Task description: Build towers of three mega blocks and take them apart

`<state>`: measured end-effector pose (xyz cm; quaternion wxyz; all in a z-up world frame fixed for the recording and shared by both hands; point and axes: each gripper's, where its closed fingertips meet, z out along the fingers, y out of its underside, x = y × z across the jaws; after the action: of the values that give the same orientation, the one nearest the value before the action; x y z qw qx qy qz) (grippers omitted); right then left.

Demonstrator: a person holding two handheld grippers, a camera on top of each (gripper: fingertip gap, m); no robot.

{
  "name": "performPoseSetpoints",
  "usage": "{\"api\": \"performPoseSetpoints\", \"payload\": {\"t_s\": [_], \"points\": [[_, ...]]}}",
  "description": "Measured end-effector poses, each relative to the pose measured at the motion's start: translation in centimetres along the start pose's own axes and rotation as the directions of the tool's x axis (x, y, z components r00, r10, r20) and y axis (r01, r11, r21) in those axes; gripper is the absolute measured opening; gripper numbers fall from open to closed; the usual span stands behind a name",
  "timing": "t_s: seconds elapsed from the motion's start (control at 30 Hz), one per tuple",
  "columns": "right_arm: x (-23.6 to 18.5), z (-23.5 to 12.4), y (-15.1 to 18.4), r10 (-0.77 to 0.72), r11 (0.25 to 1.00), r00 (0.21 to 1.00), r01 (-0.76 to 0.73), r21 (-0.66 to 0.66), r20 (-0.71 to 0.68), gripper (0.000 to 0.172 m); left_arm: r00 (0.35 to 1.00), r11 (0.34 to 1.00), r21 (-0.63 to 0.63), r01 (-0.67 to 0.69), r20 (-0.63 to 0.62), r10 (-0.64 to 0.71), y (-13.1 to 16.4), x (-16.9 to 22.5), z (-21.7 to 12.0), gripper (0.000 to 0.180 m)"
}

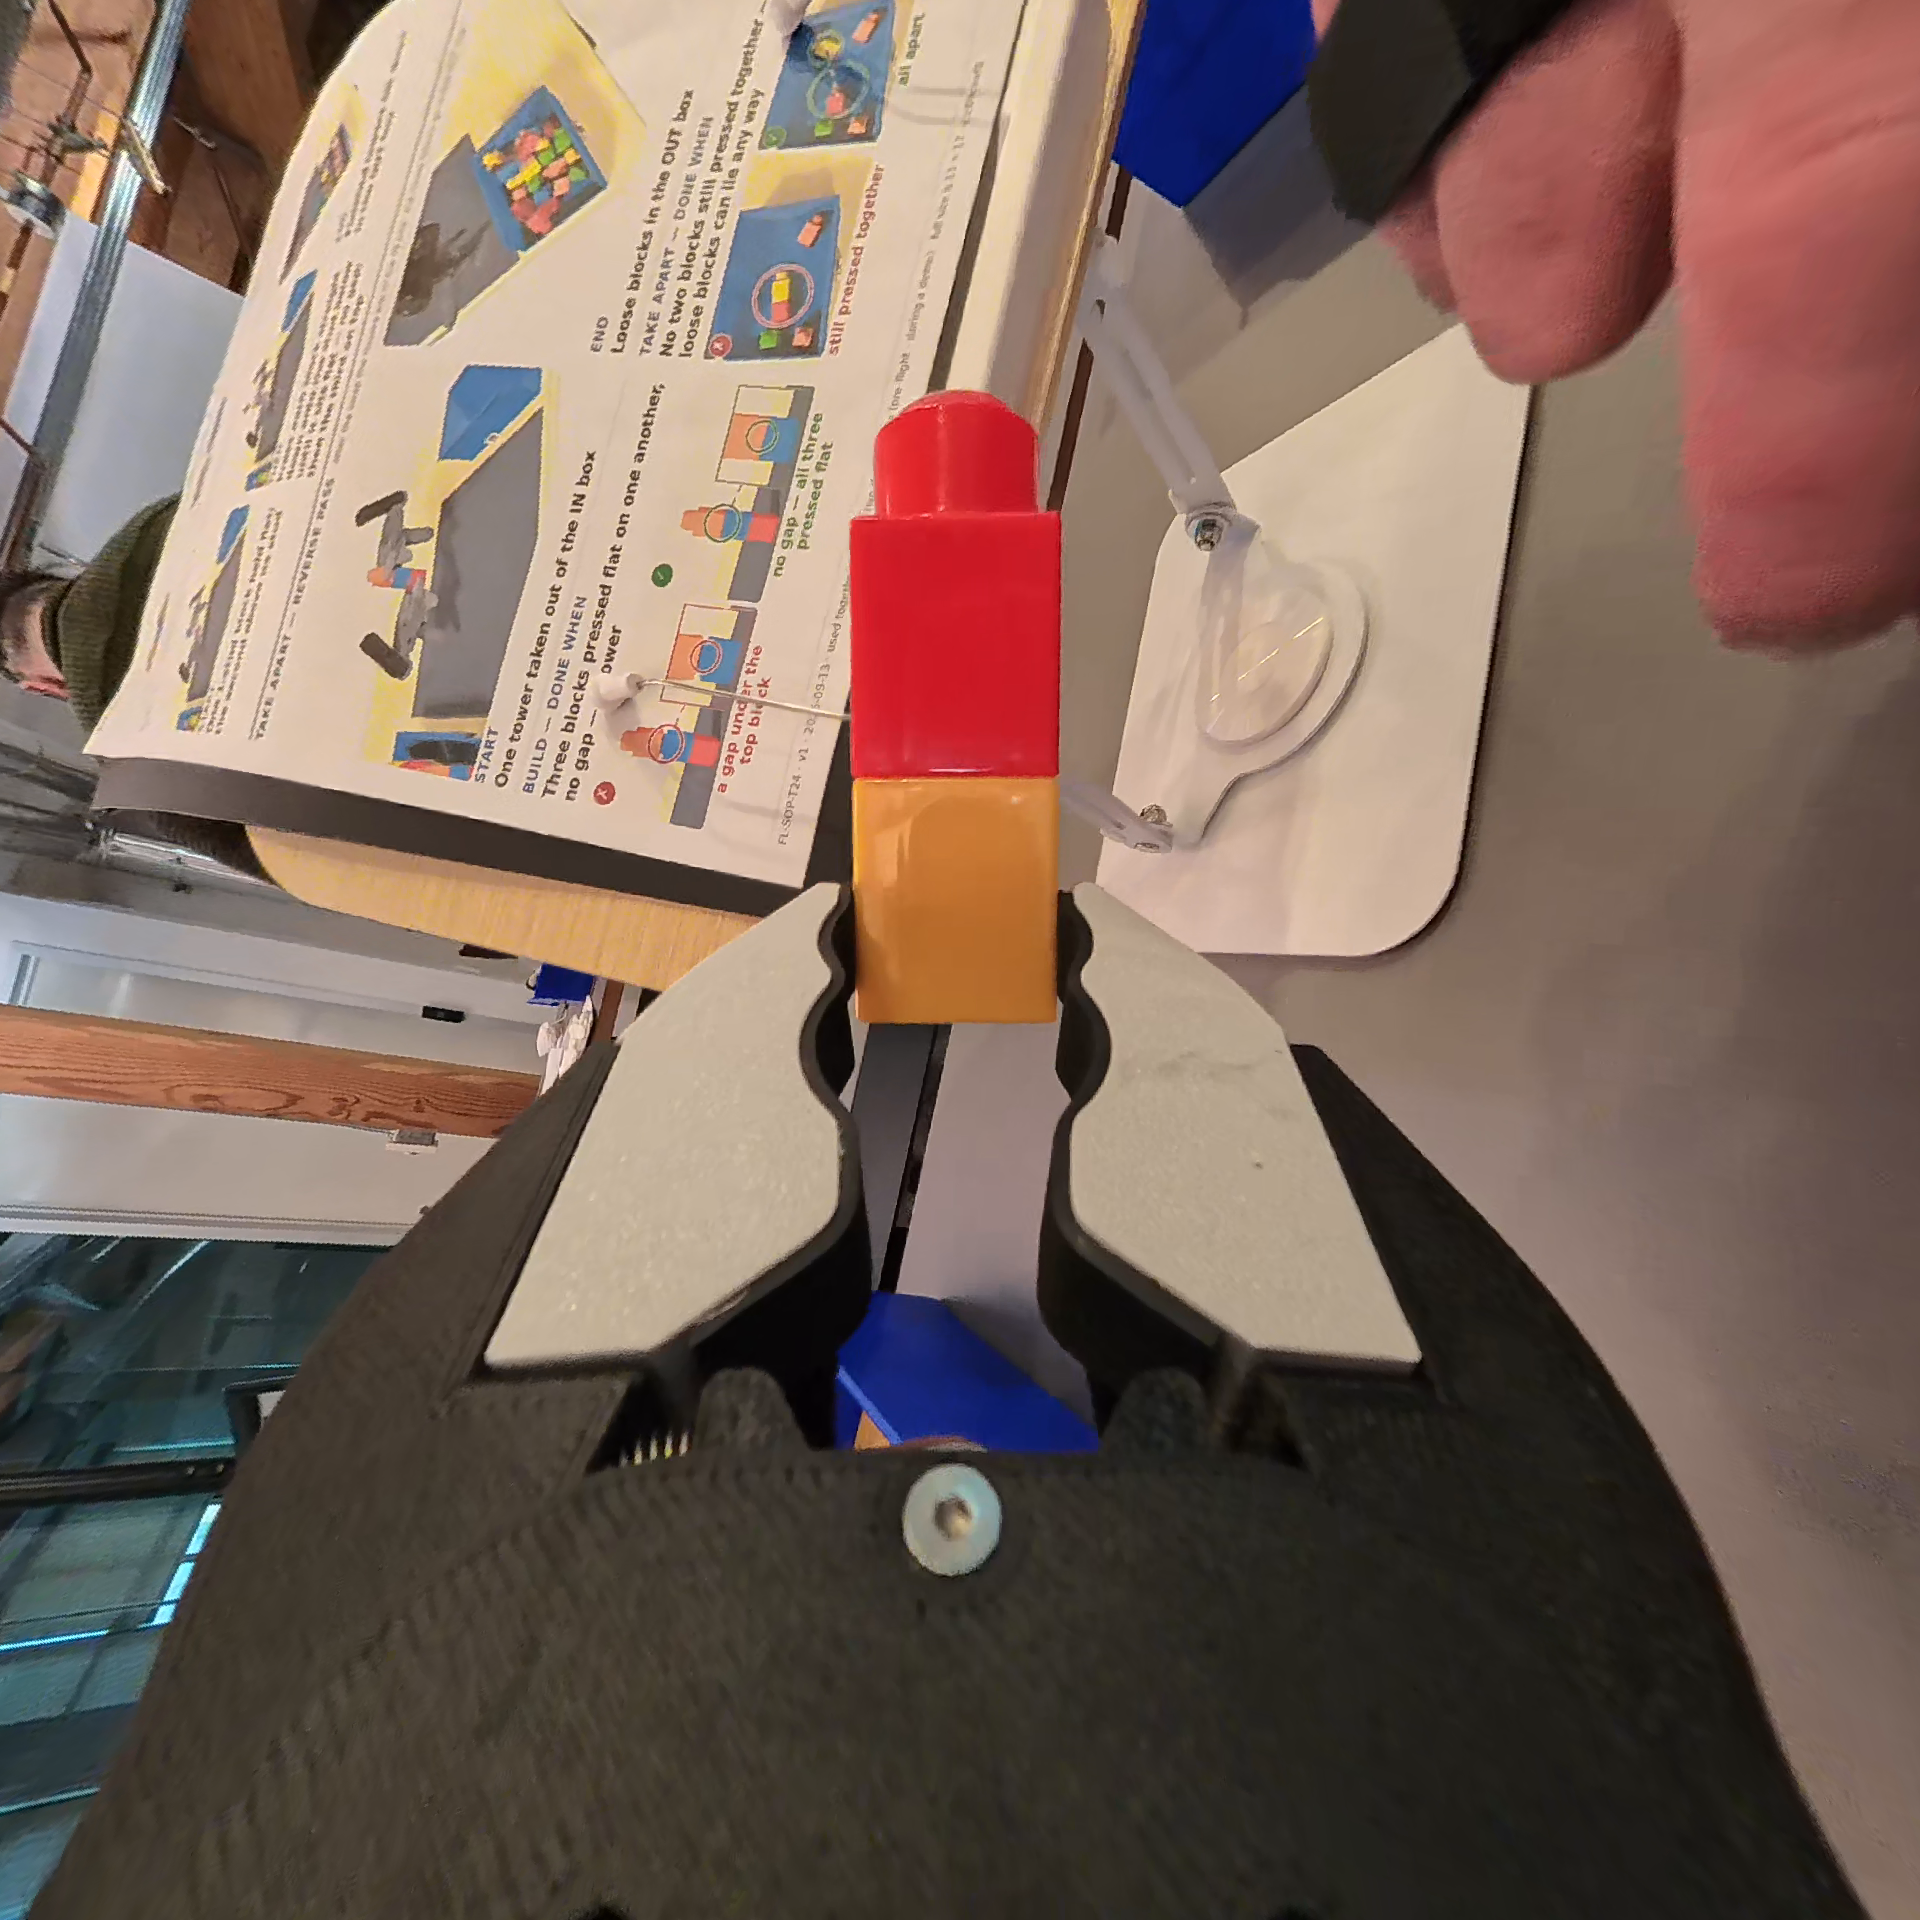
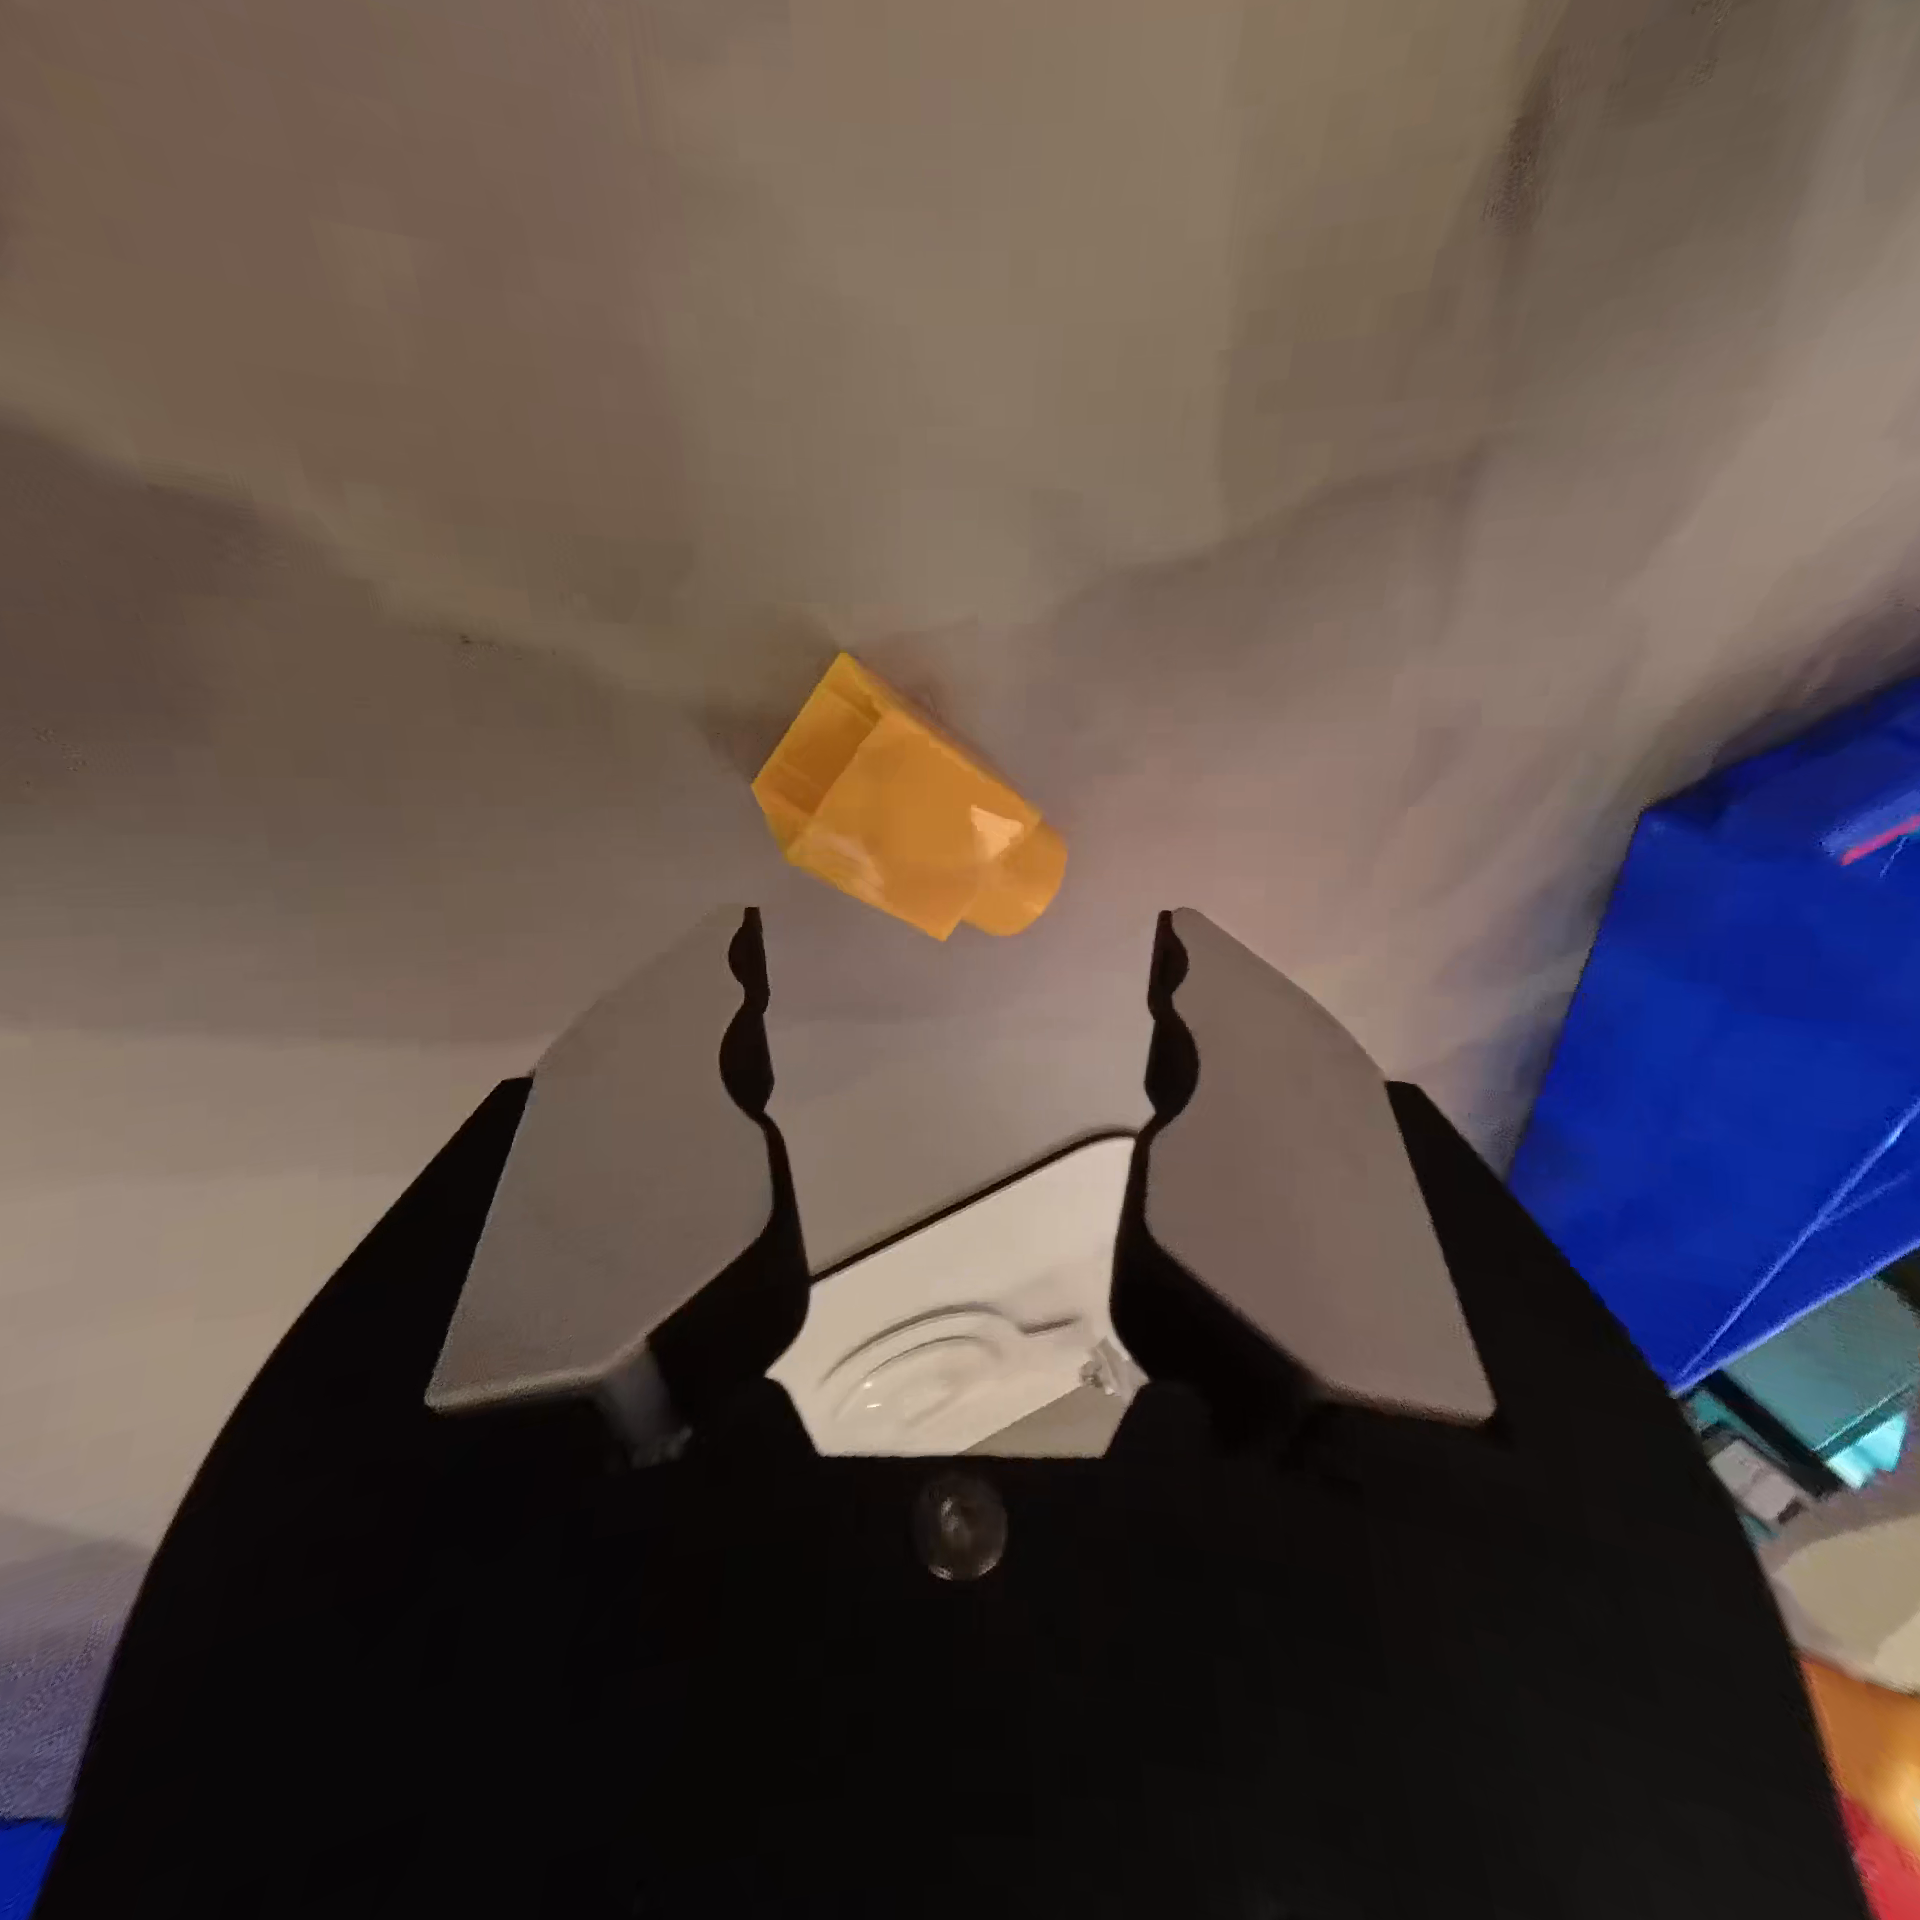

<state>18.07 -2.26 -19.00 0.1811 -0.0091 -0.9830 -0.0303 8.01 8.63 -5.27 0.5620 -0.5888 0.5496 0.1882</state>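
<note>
In the left wrist view my left gripper (image 1: 954,951) is shut on an orange block (image 1: 954,899), both pads pressed on its sides. A red block (image 1: 954,613) is pressed onto the orange one and sticks out beyond the fingertips, its stud on the far end. In the right wrist view my right gripper (image 2: 961,935) is open and empty. A yellow block (image 2: 904,800) lies on its side on the grey surface (image 2: 416,520) just beyond the fingertips, clear of both pads.
An instruction sheet (image 1: 540,416) on a wooden board stands behind the two-block stack. A white mat with a clear stand (image 1: 1288,665) lies to its right. A person's hand (image 1: 1683,260) is at the upper right. A blue box (image 2: 1745,1081) stands right of my right gripper.
</note>
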Motion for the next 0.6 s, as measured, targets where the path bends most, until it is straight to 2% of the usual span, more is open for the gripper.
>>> {"api": "performPoseSetpoints", "payload": {"t_s": [0.07,0.17,0.3,0.37,0.43,0.6], "points": [[-0.1,0.7,0.0,-0.068,0.997,0.997,0.069,-0.02,0.022,0.077,1.0,1.0,-0.002,0.002,0.005,-0.002,0.1,-0.2,-0.1,0.036],[-0.2,1.5,-0.3,-0.135,0.991,0.989,0.136,-0.011,0.061,0.074,1.0,1.0,-0.005,0.003,0.008,-0.003,0.3,-0.3,-0.2,0.036],[-0.5,2.5,-1.2,-0.196,0.981,0.975,0.194,0.022,0.109,0.062,1.0,1.0,-0.011,-0.001,0.005,0.001,0.4,-0.2,-0.1,0.036],[-0.8,2.7,-1.6,-0.179,0.984,0.974,0.174,0.045,0.139,0.049,1.0,1.0,-0.01,0.0,0.004,0.0,0.4,-0.2,-0.1,0.036],[-1.0,2.8,-1.8,-0.144,0.989,0.977,0.136,0.062,0.155,0.046,1.0,1.0,-0.009,0.002,0.003,-0.002,0.5,-0.2,-0.1,0.036],[-1.3,2.4,-1.7,0.108,0.988,0.975,-0.126,0.083,0.194,0.042,1.0,1.0,-0.003,0.008,-0.008,-0.008,0.4,0.1,0.0,0.036]]}}
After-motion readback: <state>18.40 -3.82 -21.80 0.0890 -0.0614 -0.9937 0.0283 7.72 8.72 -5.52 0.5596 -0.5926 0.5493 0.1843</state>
